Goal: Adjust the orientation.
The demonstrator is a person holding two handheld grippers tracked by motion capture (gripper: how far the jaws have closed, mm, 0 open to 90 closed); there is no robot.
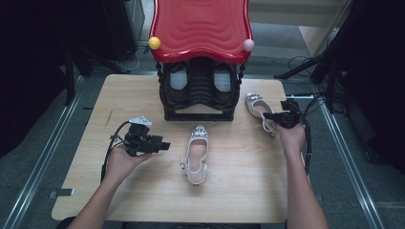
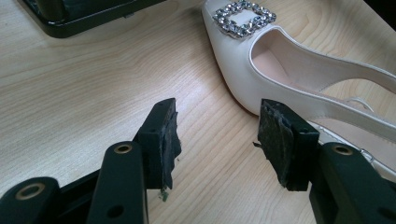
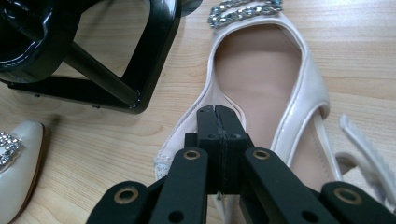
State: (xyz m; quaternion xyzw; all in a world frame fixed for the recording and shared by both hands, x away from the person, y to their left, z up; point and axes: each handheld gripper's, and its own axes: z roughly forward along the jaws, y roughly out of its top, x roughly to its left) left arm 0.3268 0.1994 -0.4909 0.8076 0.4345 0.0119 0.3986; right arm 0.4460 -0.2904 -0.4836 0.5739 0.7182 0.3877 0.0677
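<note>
Setting: pale wood worktop (image 1: 143, 200) on a grey floor, with dark surroundings on both sides that are hard to make out.
Rack: black shoe rack (image 1: 199, 93) at the far middle of the worktop, under a glossy red top (image 1: 200, 26) with a yellow ball (image 1: 154, 43) and a pink ball (image 1: 249, 45) at its front corners; its inside is dim and its contents cannot be told.
Centre shoe: white slingback shoe (image 1: 196, 155) with a sparkling buckle lies flat in front of the rack, toe towards it.
Right shoe: second white shoe (image 1: 258, 107) lies just right of the rack; its heel end is hidden behind the right gripper in the high view.
Left gripper: left gripper (image 2: 217, 142) is held low over the worktop, left of the centre shoe; its fingers (image 2: 166, 140) stand apart with bare wood between them, and one pad is just beside the shoe's side.
Right gripper: right gripper (image 3: 218, 135) is at the second shoe's side edge; its fingers are pressed together, apparently pinching the thin rim, though the pads hide the contact.
Cut off: both shoes run past the frame edges in the gripper views.
</note>
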